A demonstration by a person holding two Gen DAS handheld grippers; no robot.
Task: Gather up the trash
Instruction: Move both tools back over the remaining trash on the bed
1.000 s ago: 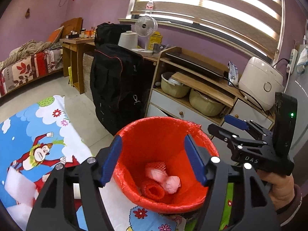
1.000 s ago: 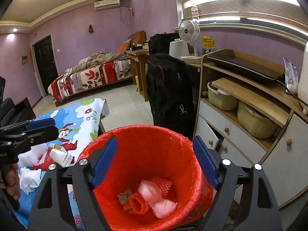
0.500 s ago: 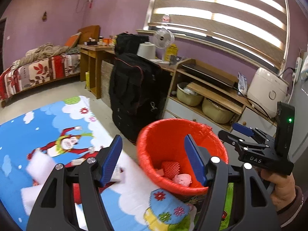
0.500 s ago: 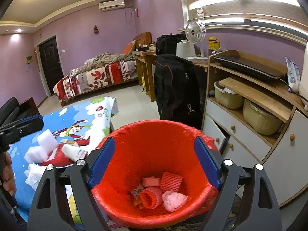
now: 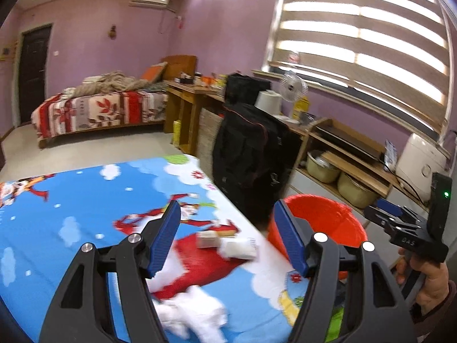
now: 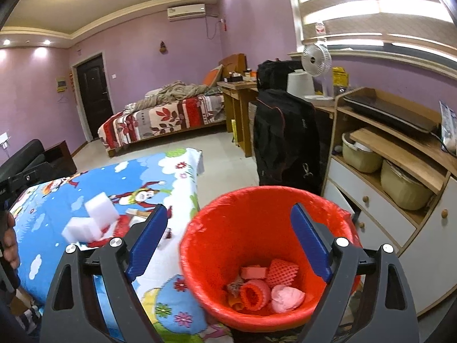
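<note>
Right gripper (image 6: 225, 237) hangs over red bin (image 6: 200, 257), jaws just been spreading wide, nothing between them. Bin sits just beside table (image 6: 42, 228) edge, pink foam nets (image 6: 281, 267) and scraps at bottom. Left gripper (image 5: 228, 237) over table, jaws released, empty, aimed at white foam blocks (image 5: 238, 247) on cartoon cloth.
</note>
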